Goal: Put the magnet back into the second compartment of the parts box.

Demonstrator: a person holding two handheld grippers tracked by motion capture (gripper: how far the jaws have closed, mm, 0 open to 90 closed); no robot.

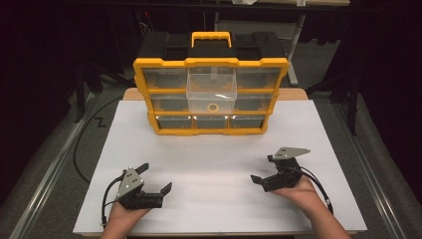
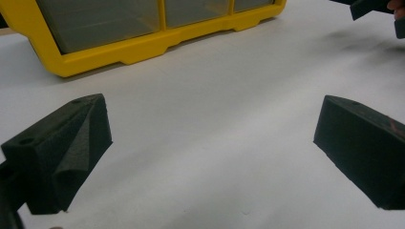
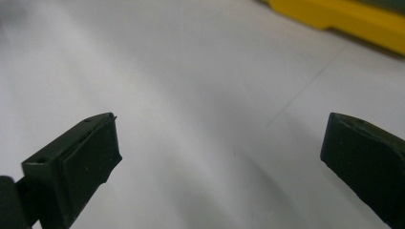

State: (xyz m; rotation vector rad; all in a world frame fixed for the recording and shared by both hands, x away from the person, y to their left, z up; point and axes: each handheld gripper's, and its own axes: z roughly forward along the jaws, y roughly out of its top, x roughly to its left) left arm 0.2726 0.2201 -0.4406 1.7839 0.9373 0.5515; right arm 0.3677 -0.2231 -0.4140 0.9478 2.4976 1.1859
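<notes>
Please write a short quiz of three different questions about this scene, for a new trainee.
1. True or false: the left gripper holds a ring.
2. Which drawer of the organizer is pulled out? A top middle, B bottom left, C middle right.
3. What lies in that drawer?

Key:
1. False; both the left gripper and the right gripper are open and empty, resting on the table.
2. A.
3. A small yellow ring.

Organiser case in glossy yellow and black plastic, pulled-out drawer of clear smooth plastic, table top matt white, gripper pads matt black, slightly grainy foam-like.
</notes>
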